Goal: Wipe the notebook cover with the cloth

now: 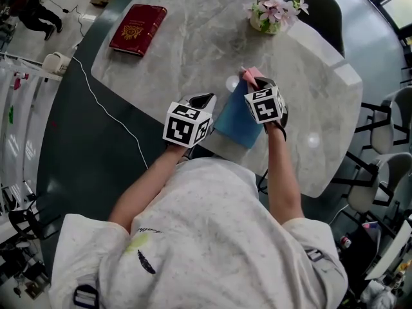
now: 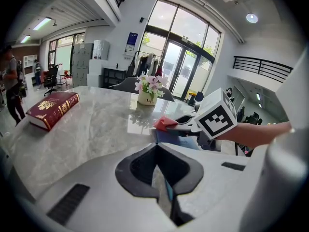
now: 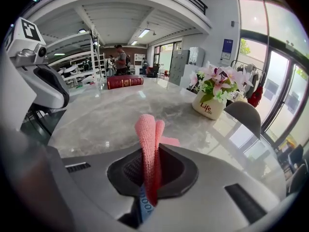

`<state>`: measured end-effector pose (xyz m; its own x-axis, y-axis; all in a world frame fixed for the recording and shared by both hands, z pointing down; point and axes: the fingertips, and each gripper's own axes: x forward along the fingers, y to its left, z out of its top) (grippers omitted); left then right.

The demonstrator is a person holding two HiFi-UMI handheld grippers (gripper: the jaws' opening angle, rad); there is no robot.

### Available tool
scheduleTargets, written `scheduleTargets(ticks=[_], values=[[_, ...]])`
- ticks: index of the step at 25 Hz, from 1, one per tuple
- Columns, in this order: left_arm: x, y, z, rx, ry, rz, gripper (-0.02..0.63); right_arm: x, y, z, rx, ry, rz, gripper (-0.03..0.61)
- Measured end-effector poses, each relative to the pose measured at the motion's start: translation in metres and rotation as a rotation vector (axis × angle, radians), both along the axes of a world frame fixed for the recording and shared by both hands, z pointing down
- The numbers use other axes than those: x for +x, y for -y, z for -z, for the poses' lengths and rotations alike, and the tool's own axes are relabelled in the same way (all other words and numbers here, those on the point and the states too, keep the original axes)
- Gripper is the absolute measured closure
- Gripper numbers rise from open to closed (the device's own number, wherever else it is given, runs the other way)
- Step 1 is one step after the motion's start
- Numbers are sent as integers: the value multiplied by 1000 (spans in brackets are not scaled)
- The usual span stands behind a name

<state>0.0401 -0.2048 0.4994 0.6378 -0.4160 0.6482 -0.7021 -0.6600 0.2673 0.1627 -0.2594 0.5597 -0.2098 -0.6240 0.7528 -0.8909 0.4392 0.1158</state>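
Presently on the marble bench [image 1: 193,50], itemised:

1. Blue notebook [image 1: 233,118] [image 2: 176,138]. Lies by the bench's near edge, between the two tools, set at a slant to that edge.

2. Left tongs [image 1: 205,102] [image 2: 161,178]. Jaws drawn together on a thin sliver at the notebook's near-left side. Purpose, as judged: to pin the notebook so that it cannot slide under a wipe.

3. Right tongs [image 1: 259,82] [image 3: 147,178]. Jaws clamped on the pink cloth [image 1: 250,74] [image 3: 146,139] [image 2: 165,123], a doubled fold of which stands out beyond them, with a blue label tucked low in the grip. The free fold gives a soft working face ahead of the hard jaws.

4. Position of cloth: at the notebook's far corner. Whether it presses on the cover or hangs just above it cannot be told. Placement suits the start of a stroke drawn back toward the near edge.

5. Red hardback book [image 1: 138,29] [image 2: 52,109] [image 3: 124,81]. Far left corner, well apart.

6. Flower pot [image 1: 273,10] [image 2: 147,93] [image 3: 212,98]. Far edge, toward the right; clear of the working area.
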Motion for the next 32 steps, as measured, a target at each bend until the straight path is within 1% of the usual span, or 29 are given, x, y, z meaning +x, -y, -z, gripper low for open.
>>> scheduleTargets(ticks=[8,13,32], values=[[-5,0,2,2,-5,-14,607,-9,-8,-8,-23,3,4,563],[-8,-7,5,5,-13,-24,607,-15,-23,-10,-45,4,1,563],[-20,-40,16,22,-44,-72,607,-49,-79,-9,-59,18,-12,563]])
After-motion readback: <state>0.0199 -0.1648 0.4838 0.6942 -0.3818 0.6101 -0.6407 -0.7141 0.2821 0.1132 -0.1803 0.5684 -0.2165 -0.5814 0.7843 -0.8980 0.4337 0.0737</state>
